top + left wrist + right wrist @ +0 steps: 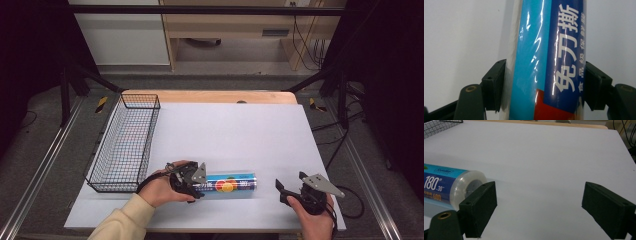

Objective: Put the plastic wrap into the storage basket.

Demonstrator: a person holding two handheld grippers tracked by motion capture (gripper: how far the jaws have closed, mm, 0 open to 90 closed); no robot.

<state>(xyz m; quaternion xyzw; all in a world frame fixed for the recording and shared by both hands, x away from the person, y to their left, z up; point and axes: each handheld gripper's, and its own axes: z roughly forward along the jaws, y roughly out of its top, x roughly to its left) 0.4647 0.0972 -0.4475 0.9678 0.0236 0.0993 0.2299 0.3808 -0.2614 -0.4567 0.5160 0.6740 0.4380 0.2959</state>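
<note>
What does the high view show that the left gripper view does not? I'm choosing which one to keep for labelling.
The high view alone shows the wire basket, the right claw held open and apart from the roll, and both hands. The left gripper view alone shows the white characters on the roll's label and the pads pressed to its sides. Both show the blue roll on the white table, gripped by the left claw.

Roll (231, 184): glossy clear plastic film over a blue, cyan and red printed label, strong glare streaks; translucent end at the right. Basket (125, 145), at 9 o'clock: thin dark metal wire mesh. Table sheet (235, 130): smooth matt white; bare wood edge (210, 96) at 12 o'clock. Left gripper (544, 82) and right gripper (539, 207) jaws: matt black plastic, brass-coloured inserts. Sleeve (125, 220): soft cream cloth.
</note>
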